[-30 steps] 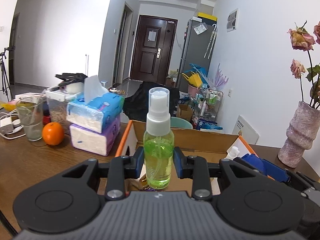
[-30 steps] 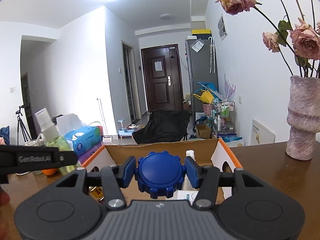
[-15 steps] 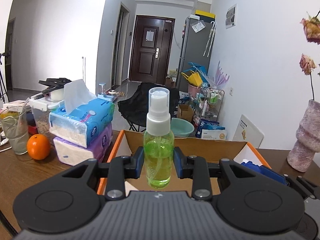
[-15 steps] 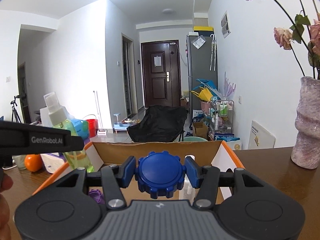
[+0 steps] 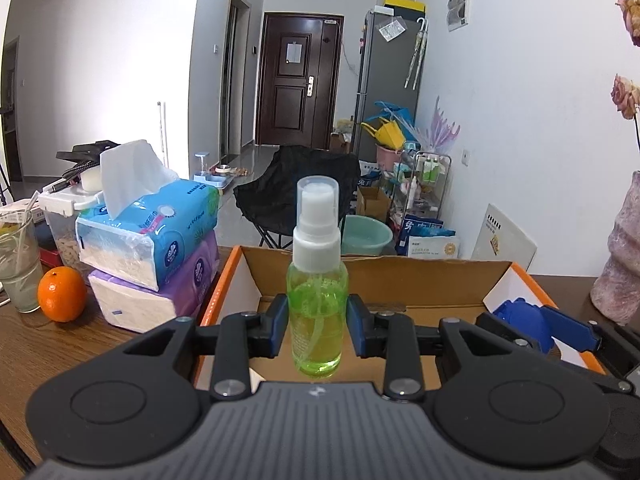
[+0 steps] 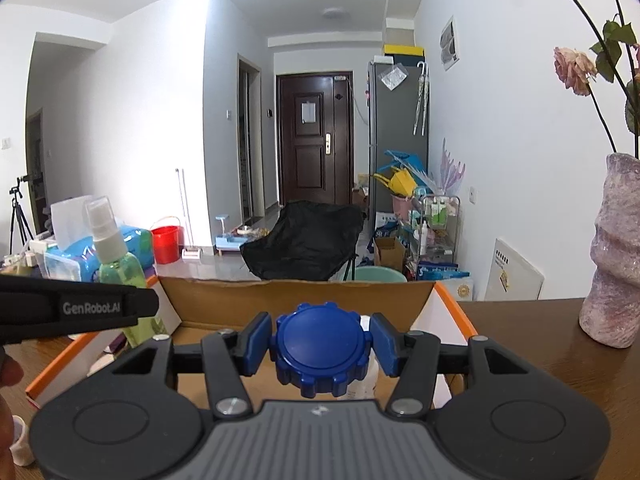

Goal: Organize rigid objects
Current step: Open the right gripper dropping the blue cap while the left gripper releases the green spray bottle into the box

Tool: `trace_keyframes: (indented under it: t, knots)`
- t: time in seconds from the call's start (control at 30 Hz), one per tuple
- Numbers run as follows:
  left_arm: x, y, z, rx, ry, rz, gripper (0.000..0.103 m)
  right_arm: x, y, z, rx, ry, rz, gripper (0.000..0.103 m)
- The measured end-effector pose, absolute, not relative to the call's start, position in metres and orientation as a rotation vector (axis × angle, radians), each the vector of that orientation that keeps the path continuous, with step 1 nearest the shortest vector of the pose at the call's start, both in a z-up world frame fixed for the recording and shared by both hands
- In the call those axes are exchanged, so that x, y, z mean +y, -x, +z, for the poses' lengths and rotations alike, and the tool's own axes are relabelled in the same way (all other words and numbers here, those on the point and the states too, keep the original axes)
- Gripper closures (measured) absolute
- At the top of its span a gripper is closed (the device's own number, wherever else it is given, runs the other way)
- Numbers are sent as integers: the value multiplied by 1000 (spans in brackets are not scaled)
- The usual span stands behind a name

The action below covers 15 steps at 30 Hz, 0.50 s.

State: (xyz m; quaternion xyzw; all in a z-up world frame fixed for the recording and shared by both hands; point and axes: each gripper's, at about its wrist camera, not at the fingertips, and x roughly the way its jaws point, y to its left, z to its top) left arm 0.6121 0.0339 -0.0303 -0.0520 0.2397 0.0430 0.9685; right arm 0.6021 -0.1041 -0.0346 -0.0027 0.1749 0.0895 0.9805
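A green spray bottle (image 5: 317, 300) with a white pump top stands upright between the blue pads of my left gripper (image 5: 317, 328). Those jaws are opening, with the pads still against the bottle's sides. It hangs over the near left part of an open cardboard box (image 5: 380, 276) with orange edges. My right gripper (image 6: 321, 346) has a blue ridged cap (image 6: 320, 348) between its pads; its jaws are opening too and still touch the cap, above the box (image 6: 280, 292). The spray bottle (image 6: 116, 268) also shows at the left of the right wrist view. A white bottle (image 6: 366, 376) lies in the box.
Two stacked tissue packs (image 5: 148, 240), an orange (image 5: 62, 294) and a drinking glass (image 5: 18, 264) stand on the wooden table left of the box. A pink vase (image 6: 612, 260) with dried roses stands to the right. A person's hand (image 6: 8, 376) shows at the left edge.
Both grippers have moved forward and slightly down over the box, which now looks nearer. The tissue packs and orange slid left. Bottle and cap stay between the jaws.
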Motion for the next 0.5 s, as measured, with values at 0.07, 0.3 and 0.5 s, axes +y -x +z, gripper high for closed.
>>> trace_keyframes:
  t: [0.07,0.3,0.5]
  knots:
    - [37,-611,-28,474,106,100,39,-104,-601,-33,356,0,163,27]
    - [42,-604,-20,416,107,182,0,-105,-599,-29,348,3,122,0]
    - [45,-608,-22,442,107,191,0,-107,-603,-30,362,0,116,0]
